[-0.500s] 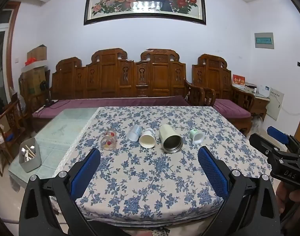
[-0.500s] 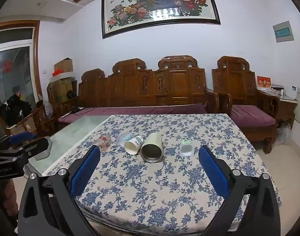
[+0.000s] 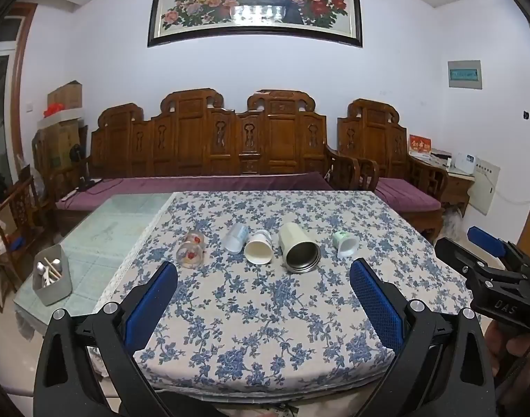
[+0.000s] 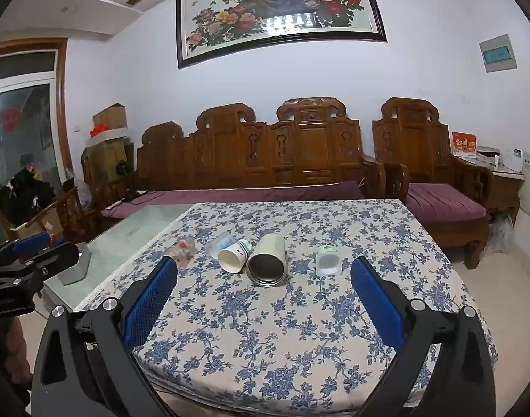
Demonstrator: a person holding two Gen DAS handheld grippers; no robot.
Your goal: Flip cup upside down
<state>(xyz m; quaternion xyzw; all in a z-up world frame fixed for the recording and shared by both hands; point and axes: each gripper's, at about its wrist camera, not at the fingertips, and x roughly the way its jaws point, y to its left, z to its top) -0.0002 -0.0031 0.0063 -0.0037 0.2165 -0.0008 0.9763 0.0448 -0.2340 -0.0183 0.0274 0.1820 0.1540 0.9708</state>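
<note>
Several cups lie on their sides in a row on the blue-flowered tablecloth [image 3: 265, 312]: a clear glass with red marks [image 3: 191, 250], a clear plastic cup [image 3: 235, 238], a white paper cup [image 3: 259, 248], a tall steel-lined cream tumbler [image 3: 299, 248] and a small white-green cup [image 3: 345, 242]. The same row shows in the right wrist view, with the tumbler [image 4: 267, 260] in the middle. My left gripper [image 3: 263, 299] is open and empty, short of the row. My right gripper [image 4: 263, 299] is open and empty, also short of it.
A grey box of utensils [image 3: 52, 279] stands on the glass tabletop [image 3: 125, 222] left of the cloth. Carved wooden benches [image 3: 209, 146] with purple cushions stand behind the table. The table's near edge lies just under both grippers.
Both grippers have moved very little; the left wrist view has shifted slightly, and the cups lie as before.
</note>
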